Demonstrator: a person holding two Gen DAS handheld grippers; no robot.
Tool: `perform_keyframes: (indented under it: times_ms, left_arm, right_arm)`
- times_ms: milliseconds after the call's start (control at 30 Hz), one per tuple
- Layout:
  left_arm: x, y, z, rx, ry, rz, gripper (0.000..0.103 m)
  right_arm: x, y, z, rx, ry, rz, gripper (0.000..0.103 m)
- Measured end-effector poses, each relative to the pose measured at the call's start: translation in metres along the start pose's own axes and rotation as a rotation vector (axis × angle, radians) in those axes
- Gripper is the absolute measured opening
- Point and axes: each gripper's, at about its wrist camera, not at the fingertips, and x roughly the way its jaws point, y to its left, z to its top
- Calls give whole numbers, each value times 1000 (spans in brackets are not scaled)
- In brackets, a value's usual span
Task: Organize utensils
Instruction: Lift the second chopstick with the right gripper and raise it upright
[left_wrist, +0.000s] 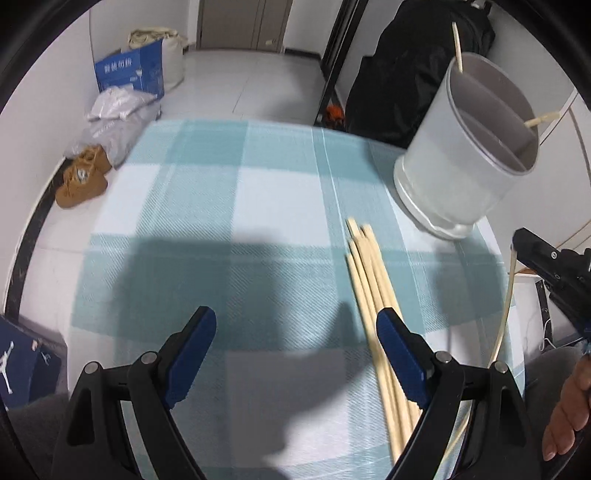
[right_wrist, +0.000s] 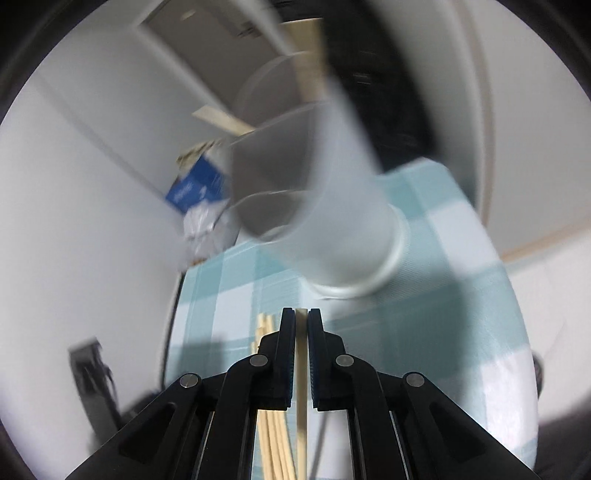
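1. The right gripper (right_wrist: 302, 314) has its pads squeezed onto a single chopstick (right_wrist: 301, 373), which runs back along the slot between the fingers. In the left wrist view that stick hangs down long and thin from the tips (left_wrist: 508, 295).
2. The left gripper (left_wrist: 295, 332) is spread wide with nothing in it, hovering over the checked tablecloth (left_wrist: 221, 206). Its right finger sits just beside the pile.
3. That pile is the remaining chopsticks (left_wrist: 373, 295), lying flat on the cloth in a loose bundle.
4. Further out is the grey divided holder (left_wrist: 476, 147), standing near the table's far edge with a couple of sticks already poking out of it.
5. My take on doing this bit well: tip the stick closer to upright, line its lower end over one compartment rather than the divider, then let go only once the end is well inside. The right wrist view is pretty smeared, so slower would help the aim.
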Motion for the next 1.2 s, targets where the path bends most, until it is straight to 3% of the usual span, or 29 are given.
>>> perform_keyframes:
  times_ms: [100,367,567,900,1100,1200]
  left_arm:
    - [6,-3,-1,7,33,41,86]
    - [14,-19,0,76,90,149,86]
    - [23,-16,10,52,179,207,86]
    - [31,-25,20,105,213,252,83]
    - [31,-33,29,96,234,193,45]
    - [32,-43,31,132,251,167,15]
  right_arm:
    - [-3,-28,0,115,-16,41,6]
    - [-13,-76,-2,276,-45,116,6]
    - [-29,-80,9,274,-111,143,6]
    - [-37,-84,20,286,-160,177,6]
    - [-36,-84,22,286,-143,197,6]
    - [-38,-83,21,286,-142,202,6]
